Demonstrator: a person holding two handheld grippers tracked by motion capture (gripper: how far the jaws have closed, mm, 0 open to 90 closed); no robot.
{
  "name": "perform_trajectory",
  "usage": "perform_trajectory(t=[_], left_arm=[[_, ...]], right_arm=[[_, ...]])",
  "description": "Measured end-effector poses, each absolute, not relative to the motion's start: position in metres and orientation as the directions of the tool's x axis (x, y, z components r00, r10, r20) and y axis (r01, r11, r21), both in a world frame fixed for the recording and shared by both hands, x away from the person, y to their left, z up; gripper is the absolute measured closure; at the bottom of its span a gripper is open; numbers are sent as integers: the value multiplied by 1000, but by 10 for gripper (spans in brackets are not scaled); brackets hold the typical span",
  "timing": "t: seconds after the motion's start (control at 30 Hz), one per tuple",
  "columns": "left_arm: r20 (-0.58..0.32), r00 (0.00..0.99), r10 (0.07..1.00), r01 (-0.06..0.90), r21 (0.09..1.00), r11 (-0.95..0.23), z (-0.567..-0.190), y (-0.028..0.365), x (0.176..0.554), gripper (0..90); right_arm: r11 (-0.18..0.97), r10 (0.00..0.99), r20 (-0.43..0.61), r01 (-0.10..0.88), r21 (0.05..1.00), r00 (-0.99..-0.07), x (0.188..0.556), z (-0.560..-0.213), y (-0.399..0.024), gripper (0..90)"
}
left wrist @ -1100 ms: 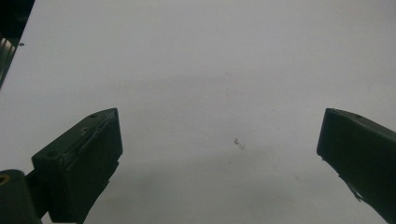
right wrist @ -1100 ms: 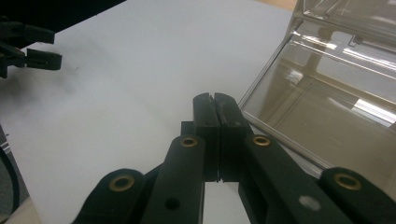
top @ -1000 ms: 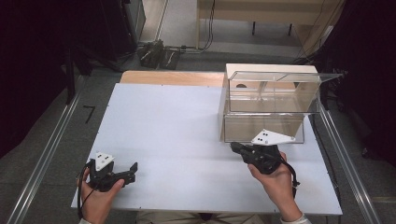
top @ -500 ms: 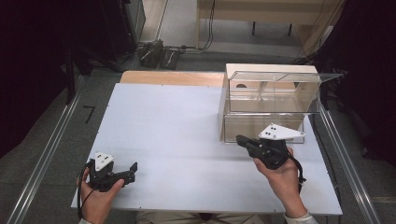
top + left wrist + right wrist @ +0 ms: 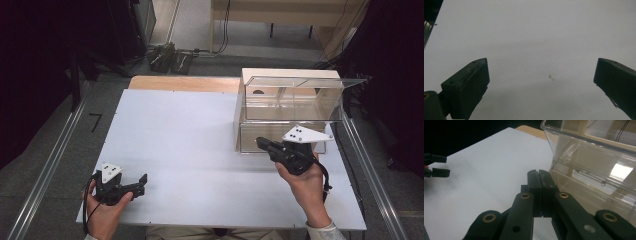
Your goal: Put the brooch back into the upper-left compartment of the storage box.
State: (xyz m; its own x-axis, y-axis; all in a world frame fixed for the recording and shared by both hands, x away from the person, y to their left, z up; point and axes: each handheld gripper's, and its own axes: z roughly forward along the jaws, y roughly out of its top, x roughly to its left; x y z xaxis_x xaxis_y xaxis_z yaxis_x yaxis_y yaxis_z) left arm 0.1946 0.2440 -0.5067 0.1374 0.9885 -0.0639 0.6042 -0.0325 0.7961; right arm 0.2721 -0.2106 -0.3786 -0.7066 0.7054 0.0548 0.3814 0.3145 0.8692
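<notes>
A clear plastic box [image 5: 290, 107] with an upper bin and a lower drawer-like level stands at the back right of the white table [image 5: 190, 130]. My right gripper [image 5: 261, 143] is shut with nothing in it, its tips just in front of the box's lower left corner. In the right gripper view the shut jaws [image 5: 539, 173] point past the box's wall [image 5: 594, 157]. Near the front left edge, a hand holds my left gripper [image 5: 142, 184] open and low. Its jaws [image 5: 541, 75] stand wide apart over bare table.
A wooden board [image 5: 180, 82] borders the table's far edge. Metal rails [image 5: 50, 165] run along the floor on both sides. Dark equipment stands beyond the table. The left gripper [image 5: 436, 166] appears far off in the right gripper view.
My right gripper has lifted and drifted toward the front of the clear box, still shut. The left gripper has kept its place.
</notes>
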Motion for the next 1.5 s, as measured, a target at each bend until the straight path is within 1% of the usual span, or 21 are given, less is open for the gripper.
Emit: perform_trajectory(t=[0.4, 1.5], left_arm=[[-64, 137, 989, 604, 796, -33, -507, 244, 195, 12], [-69, 136, 988, 600, 800, -26, -507, 245, 194, 12]], right_arm=[[300, 713, 48, 365, 881, -700, 277, -368, -214, 869], [272, 722, 58, 360, 893, -689, 294, -348, -221, 869]])
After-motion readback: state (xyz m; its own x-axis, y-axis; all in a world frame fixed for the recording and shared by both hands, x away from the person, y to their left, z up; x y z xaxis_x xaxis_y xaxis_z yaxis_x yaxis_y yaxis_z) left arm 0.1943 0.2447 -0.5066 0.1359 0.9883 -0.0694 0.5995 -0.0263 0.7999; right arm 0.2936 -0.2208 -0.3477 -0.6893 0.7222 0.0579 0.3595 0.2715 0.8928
